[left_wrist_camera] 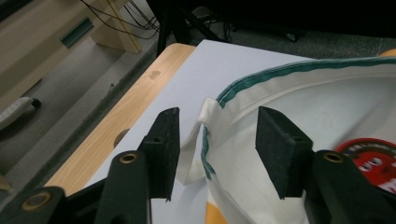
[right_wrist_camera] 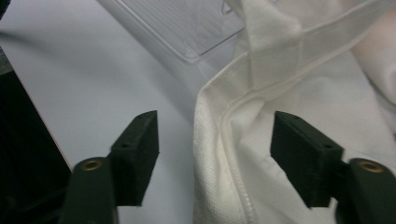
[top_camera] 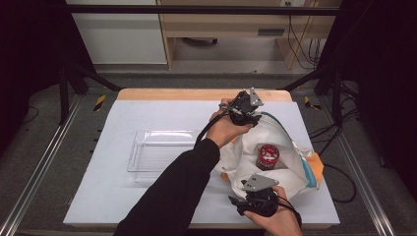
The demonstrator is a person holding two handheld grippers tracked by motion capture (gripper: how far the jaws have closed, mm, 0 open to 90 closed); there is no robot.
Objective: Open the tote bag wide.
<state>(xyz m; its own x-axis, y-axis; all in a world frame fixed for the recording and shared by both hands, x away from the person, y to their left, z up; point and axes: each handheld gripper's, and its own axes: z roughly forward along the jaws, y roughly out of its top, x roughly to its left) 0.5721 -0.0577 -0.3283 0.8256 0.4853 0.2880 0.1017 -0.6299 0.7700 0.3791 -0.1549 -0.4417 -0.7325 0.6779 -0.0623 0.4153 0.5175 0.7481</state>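
The white cloth bag with a green-trimmed rim (top_camera: 275, 147) lies on the right half of the pale blue tabletop (top_camera: 118, 196), its mouth open upward, and its right side reaches near the right edge of the tabletop. Inside it stands a round red-lidded tin (top_camera: 268, 156). Just left of the bag lies a clear plastic rectangular tray (top_camera: 157, 152), touching or nearly touching the cloth; left of the tray the tabletop is free up to its left edge.

The left hand-held gripper (top_camera: 244, 109) is at the far rim of the bag, close to the wooden far edge of the tabletop (top_camera: 196, 94). The right hand-held gripper (top_camera: 258, 196) is at the near rim, close to the near edge.

The left gripper view shows what the high view does not: the jaws of the left hand-held gripper (left_wrist_camera: 217, 149) stand apart, with the green-trimmed rim (left_wrist_camera: 210, 135) between them and not pressed by either pad. The right gripper view shows the same for the right hand-held gripper (right_wrist_camera: 215, 158): its jaws are apart, the white seam (right_wrist_camera: 229, 140) rises between them untouched, and a corner of the tray (right_wrist_camera: 191, 32) is beyond.
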